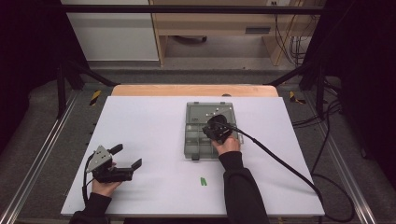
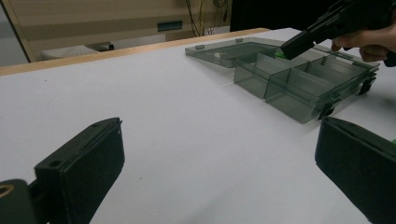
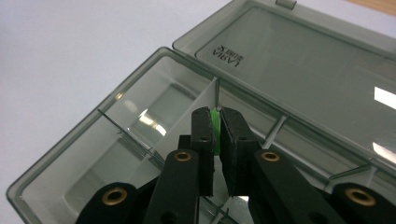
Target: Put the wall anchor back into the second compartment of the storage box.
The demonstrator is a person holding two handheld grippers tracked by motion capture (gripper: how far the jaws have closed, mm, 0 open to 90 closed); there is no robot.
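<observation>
White tabletop, and your right gripper (image 3: 215, 122) pinches a green piece (image 3: 215, 116) directly above the open box (image 1: 192, 140) at frame centre, divider just below. Your left gripper (image 1: 127, 156) waits wide open, lower left, well apart.

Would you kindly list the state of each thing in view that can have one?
Compartment box: open, lid folded back flat on the table.
Right hand-held gripper: shut on a small green piece, above the box.
Left hand-held gripper: open, holds nothing.
Second green piece: lying loose on the table.
</observation>
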